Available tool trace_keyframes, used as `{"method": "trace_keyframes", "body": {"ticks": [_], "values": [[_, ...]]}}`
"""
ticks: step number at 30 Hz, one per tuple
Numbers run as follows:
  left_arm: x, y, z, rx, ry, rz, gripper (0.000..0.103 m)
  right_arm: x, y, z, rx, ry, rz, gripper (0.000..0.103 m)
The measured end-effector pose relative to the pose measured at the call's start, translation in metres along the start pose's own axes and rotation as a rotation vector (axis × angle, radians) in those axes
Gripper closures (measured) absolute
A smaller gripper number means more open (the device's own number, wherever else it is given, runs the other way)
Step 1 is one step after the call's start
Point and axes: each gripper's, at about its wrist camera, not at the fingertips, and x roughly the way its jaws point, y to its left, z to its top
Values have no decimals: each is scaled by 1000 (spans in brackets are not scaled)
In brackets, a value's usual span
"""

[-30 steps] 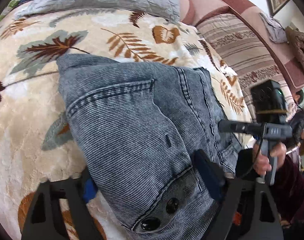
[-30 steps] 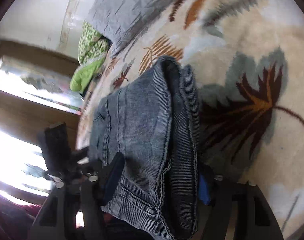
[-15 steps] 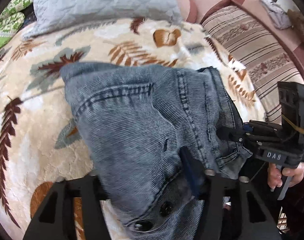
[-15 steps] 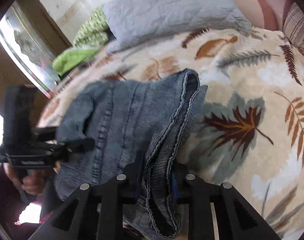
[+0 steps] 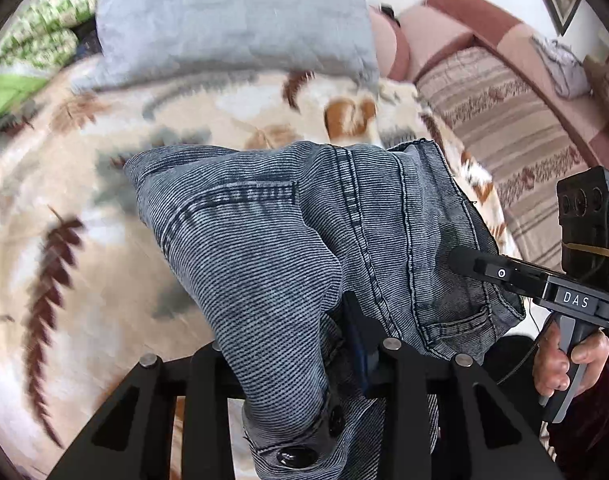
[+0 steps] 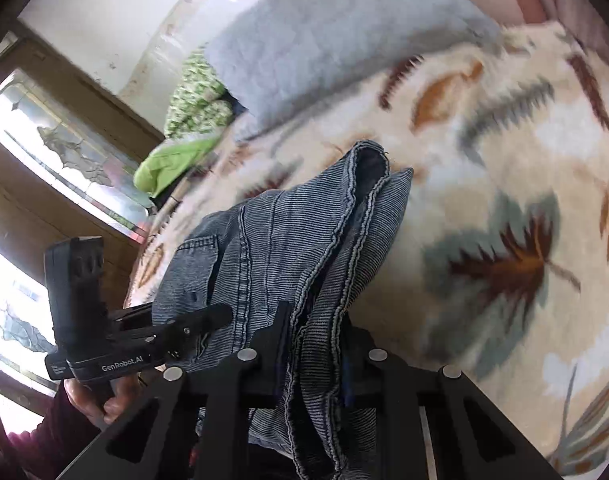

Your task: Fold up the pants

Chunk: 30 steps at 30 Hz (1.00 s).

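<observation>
Over the bed, with its cream blanket printed in brown and grey leaves, a pair of grey-blue jeans hangs bunched between the two claws. The left claw has just been closing, and its jaws are now clamped on the waistband end, where two dark buttons show just below the pads. The right claw has also just been closing and now pinches a thick fold of the same denim, with stitched seams running up from between its fingers. In the left wrist view the right claw comes in from the right edge, its tip buried in the cloth near a back pocket, with a bare hand wrapped round its grip. In the right wrist view the left claw reaches in from the left side, held by a hand with a dark red sleeve. Beyond the jeans lies a grey quilted pillow, with green bedding beside it. A striped sofa stands past the bed.
</observation>
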Motion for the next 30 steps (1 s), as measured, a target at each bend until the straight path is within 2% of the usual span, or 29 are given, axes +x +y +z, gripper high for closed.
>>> {"method": "trace_keyframes", "body": {"ticks": [2, 6, 9, 12, 15, 16, 17, 18, 19, 20, 22, 24, 26, 30], "values": [[-15, 8, 16, -3, -37, 11, 66, -1, 9, 18, -23, -28, 22, 82], [-29, 23, 49, 23, -81, 91, 66, 15, 23, 54, -36, -58, 54, 82], [-22, 40, 66, 22, -91, 144, 66, 39, 30, 73, -52, -74, 46, 82], [0, 66, 72, -23, -60, 158, 64, 66, 22, 85, -15, -65, 48, 82], [41, 94, 68, -101, 31, 200, 53, 104, 4, 87, 34, -23, 23, 82], [60, 105, 63, -130, 82, 220, 49, 122, -6, 84, 51, 15, -11, 82], [75, 112, 58, -142, 109, 250, 32, 134, -13, 80, 61, 45, -39, 79], [82, 118, 53, -157, 97, 276, 23, 148, -21, 74, 63, 71, -86, 79], [83, 122, 49, -177, 70, 300, 9, 157, -27, 69, 60, 77, -101, 72], [83, 125, 49, -192, 57, 307, 5, 158, -31, 66, 54, 53, -94, 68], [84, 128, 49, -213, 63, 284, 5, 156, -30, 64, 42, 36, -85, 67], [79, 130, 52, -219, 74, 285, 5, 153, -26, 67, 39, 66, -114, 63], [64, 119, 53, -186, 48, 335, 5, 146, -20, 71, 50, 84, -153, 46], [18, 89, 47, -89, -60, 446, 5, 107, 2, 71, -2, 7, -181, 46]]}}
